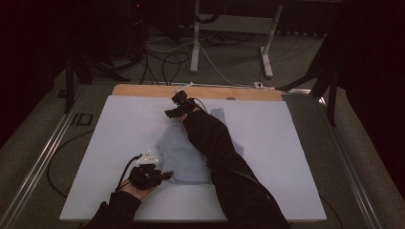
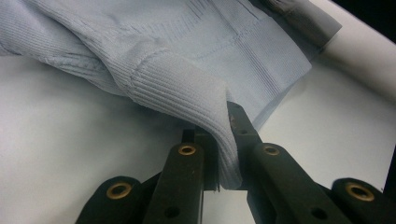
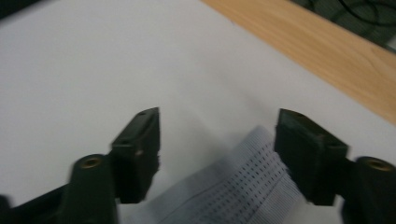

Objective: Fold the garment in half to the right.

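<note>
Sweater (image 1: 184, 155), pale blue knit, lies mid-table (image 1: 110, 143) on the white sheet. Left tongs (image 2: 223, 154) at its 8 o'clock corner clamp the ribbed hem. Right tongs (image 3: 217, 149), at its 12 o'clock end, stand apart over a ribbed edge, pads not pressing.

No legible text, labels, brands or numbers anywhere: frames were dark and nothing printed could be read.

A pale blue ribbed garment (image 1: 184, 155) lies on a white board (image 1: 110, 143).
</note>
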Tool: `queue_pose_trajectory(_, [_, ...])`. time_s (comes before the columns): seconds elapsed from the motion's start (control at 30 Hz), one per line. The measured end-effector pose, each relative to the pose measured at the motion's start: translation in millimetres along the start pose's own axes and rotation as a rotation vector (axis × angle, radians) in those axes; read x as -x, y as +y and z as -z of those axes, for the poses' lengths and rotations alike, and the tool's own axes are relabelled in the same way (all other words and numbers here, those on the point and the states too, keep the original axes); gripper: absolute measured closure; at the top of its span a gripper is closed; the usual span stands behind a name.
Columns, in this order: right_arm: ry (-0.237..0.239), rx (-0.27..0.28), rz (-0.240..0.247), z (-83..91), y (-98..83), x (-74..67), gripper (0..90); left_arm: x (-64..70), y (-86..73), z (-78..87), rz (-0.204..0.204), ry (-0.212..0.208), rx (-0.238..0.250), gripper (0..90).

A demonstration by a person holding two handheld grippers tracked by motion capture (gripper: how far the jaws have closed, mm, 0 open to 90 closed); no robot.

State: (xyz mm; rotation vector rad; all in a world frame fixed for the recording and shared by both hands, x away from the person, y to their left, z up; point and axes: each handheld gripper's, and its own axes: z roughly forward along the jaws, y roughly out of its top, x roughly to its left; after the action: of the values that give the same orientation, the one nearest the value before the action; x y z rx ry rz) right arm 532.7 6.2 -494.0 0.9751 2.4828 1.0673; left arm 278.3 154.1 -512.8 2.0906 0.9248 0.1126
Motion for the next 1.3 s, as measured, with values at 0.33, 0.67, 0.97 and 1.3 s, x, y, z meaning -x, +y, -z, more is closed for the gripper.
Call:
queue_pose_trajectory(0.33, [-0.113,-0.088,0.019,-22.1,-1.3,2.3,45.3,0.2,0.0,-0.4,0.001,-0.005,0.001,87.0])
queue_pose_trajectory(0.67, [-0.128,-0.147,0.058,-31.4,-4.4,-0.3,55.5,0.4,-0.4,-1.5,0.004,-0.011,-0.002,87.1])
queue_pose_trajectory(0.97, [-0.157,-0.165,0.083,-31.1,-2.3,-1.1,78.8,-1.4,-1.5,-3.1,0.017,-0.015,-0.007,87.1])
queue_pose_trajectory(1.3, [-0.154,-0.163,0.122,-26.5,2.1,-7.7,84.6,-1.6,-1.4,-2.1,0.018,-0.015,0.001,87.0])
